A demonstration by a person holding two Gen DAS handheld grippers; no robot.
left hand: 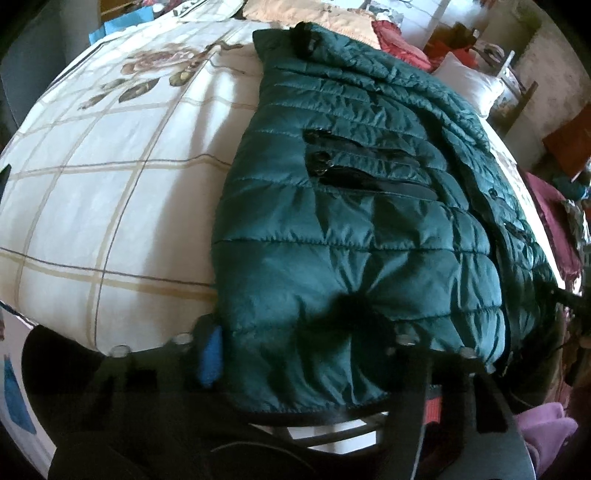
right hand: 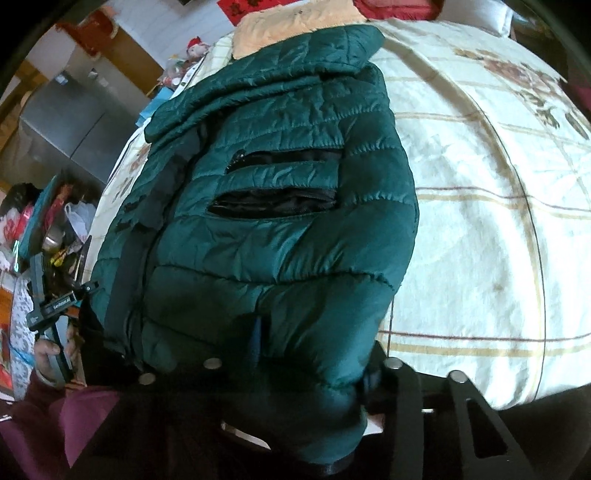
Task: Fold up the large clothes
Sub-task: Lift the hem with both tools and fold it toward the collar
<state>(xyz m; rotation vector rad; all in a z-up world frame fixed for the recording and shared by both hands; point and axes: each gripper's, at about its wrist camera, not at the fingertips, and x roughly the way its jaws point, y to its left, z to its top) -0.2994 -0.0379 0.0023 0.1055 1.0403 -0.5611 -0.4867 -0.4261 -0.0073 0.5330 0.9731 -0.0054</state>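
Left gripper at the near hem of the green puffer jacket, fabric bunched and puckered between its fingers, so it's clamped on the hem. Right gripper same story on the other hem corner: jacket cloth swallowed between the two black fingers, pinched tight (blue pad barely shows through the folds).

Jacket lies front up on the bed, hem toward the cameras, collar at the far end. Two chest pocket zips gape open, dark lining visible. Front placket with snaps runs down the middle.

In the right wrist view, the person's left hand grips the handle of the left tool at the frame's left edge.

Bed cover is cream with tan and grey grid lines and a brown rose print. Beyond the collar: a peach blanket, red cushion, white pillow. Cluttered room behind, grey cabinet on one side.
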